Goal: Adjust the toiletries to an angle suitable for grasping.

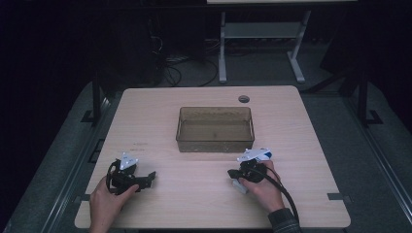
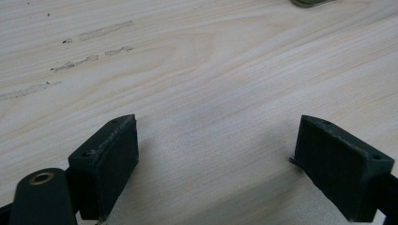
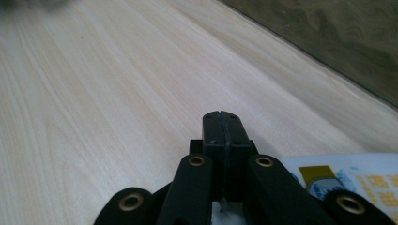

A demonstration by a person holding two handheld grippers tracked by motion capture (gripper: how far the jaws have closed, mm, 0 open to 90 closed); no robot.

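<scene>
Basically nothing is done yet, going by how things lie. The translucent brown bin point(image 1: 214, 109) sits mid-table and looks empty, with just its bare bottom showing through the walls. Nothing else on the wooden table point(image 1: 194, 204) counts as a container.

The one loose item is a white packet point(image 3: 356, 180) with blue and yellow print. It lies flat on the table right beside the right gripper point(image 3: 224, 126), on the near side of the bin and outside it. In the high view it is a small white patch point(image 1: 239, 185) partly under the right hand point(image 1: 262, 187).

Right gripper point(image 1: 232, 173): jaws fully closed, pad against pad. No packet edge shows between them, so I read it as not gripped; whether the linkage rests on the packet I cannot tell.

Left gripper point(image 2: 216, 159): jaws spread wide over bare wood, holding nothing. In the high view it sits low at the table's near left point(image 1: 151, 177), well apart from packet and bin.

Judgement: likely job is packet into bin. The grasp, lift, carry and drop are all left to do.
</scene>
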